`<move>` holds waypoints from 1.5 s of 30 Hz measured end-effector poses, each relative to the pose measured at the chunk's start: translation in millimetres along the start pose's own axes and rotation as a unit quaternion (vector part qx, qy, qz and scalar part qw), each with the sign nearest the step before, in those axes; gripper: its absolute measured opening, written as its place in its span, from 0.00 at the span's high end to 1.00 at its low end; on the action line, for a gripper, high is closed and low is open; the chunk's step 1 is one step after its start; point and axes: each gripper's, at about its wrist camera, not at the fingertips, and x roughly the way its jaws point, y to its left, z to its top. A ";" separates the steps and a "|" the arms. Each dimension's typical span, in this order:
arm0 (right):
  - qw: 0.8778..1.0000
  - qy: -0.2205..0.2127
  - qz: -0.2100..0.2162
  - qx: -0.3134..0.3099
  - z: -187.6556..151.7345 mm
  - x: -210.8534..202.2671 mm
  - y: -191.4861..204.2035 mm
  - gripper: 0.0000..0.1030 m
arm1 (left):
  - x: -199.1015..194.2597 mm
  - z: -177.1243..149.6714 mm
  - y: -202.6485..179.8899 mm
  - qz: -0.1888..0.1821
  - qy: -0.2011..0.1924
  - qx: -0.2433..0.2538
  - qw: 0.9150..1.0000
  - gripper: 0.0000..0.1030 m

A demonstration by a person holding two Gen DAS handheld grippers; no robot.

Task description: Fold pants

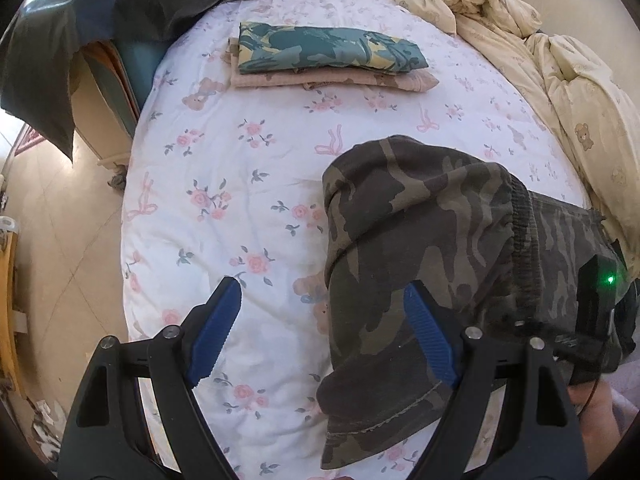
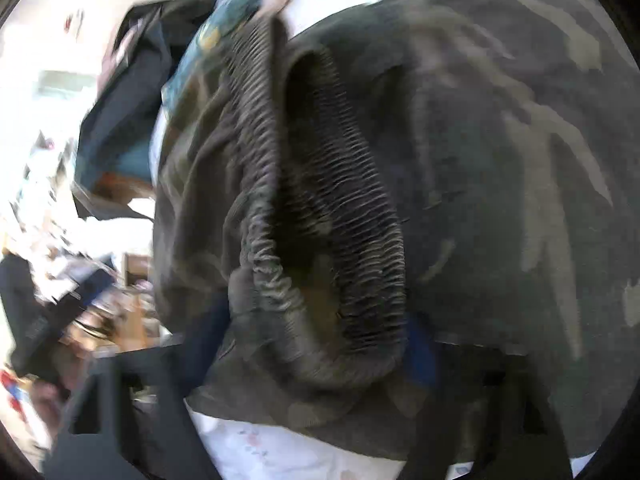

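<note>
The camouflage pants hang bunched over the floral bed sheet, lifted at the right. My left gripper is open and empty; its right blue pad lies against the pants' hem and its left pad is over bare sheet. The right gripper's black body shows at the right edge under the cloth. In the blurred right wrist view the pants' elastic waistband fills the frame and bunches between my right gripper's fingers, which are shut on it.
A stack of folded clothes lies on the far side of the bed. A cream quilt is heaped on the right. Dark clothing drapes over a bedside stand on the left. Tiled floor lies beyond the bed's left edge.
</note>
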 end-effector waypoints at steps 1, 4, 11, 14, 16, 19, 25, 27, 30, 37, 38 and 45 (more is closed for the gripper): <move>1.000 -0.003 0.009 -0.004 -4.5 1.9 3.8 0.83 | -0.7 -0.7 0.7 0.006 -0.003 0.002 1.000 0.21; 0.999 -0.029 0.040 0.023 -18.2 -9.3 11.7 0.84 | -1.4 -2.1 7.1 0.011 -0.002 -0.004 1.000 0.21; 0.992 -0.065 0.062 0.093 -48.2 -51.5 -1.5 0.84 | -6.1 -4.2 17.9 0.005 0.001 -0.018 1.000 0.21; 0.989 -0.040 0.013 0.139 -55.7 -33.1 -36.1 0.77 | -1.4 -6.2 23.2 0.006 0.014 -0.024 1.000 0.21; 0.985 -0.036 0.013 0.168 -53.0 -31.4 -49.3 0.57 | 2.1 -8.6 27.4 0.004 0.023 -0.031 0.999 0.21; 0.989 -0.068 -0.041 0.123 -42.8 -55.3 -35.2 0.38 | 5.7 -10.8 37.3 0.005 0.034 -0.048 0.998 0.21; 0.986 -0.086 -0.132 -0.055 -4.8 -94.7 30.4 0.36 | 31.9 -34.2 58.2 -0.006 0.101 -0.101 0.990 0.21; 0.981 -0.033 -0.123 -0.149 26.4 -75.2 79.9 0.36 | 38.1 -54.4 58.2 -0.017 0.117 -0.128 0.985 0.21; 0.956 0.030 -0.111 -0.271 71.5 -36.2 151.3 0.36 | 36.6 -84.0 53.0 -0.050 0.117 -0.167 0.978 0.22; 0.873 0.170 -0.163 -0.427 106.7 85.5 225.1 0.39 | 52.6 -130.5 20.4 -0.091 0.131 -0.153 0.975 0.36; 0.859 0.184 -0.181 -0.441 107.9 105.5 227.1 0.39 | 55.7 -132.5 16.4 -0.097 0.137 -0.148 0.975 0.39; 0.832 0.248 -0.201 -0.454 114.3 180.3 239.0 0.94 | 64.6 -131.9 -0.1 -0.113 0.147 -0.103 0.977 0.90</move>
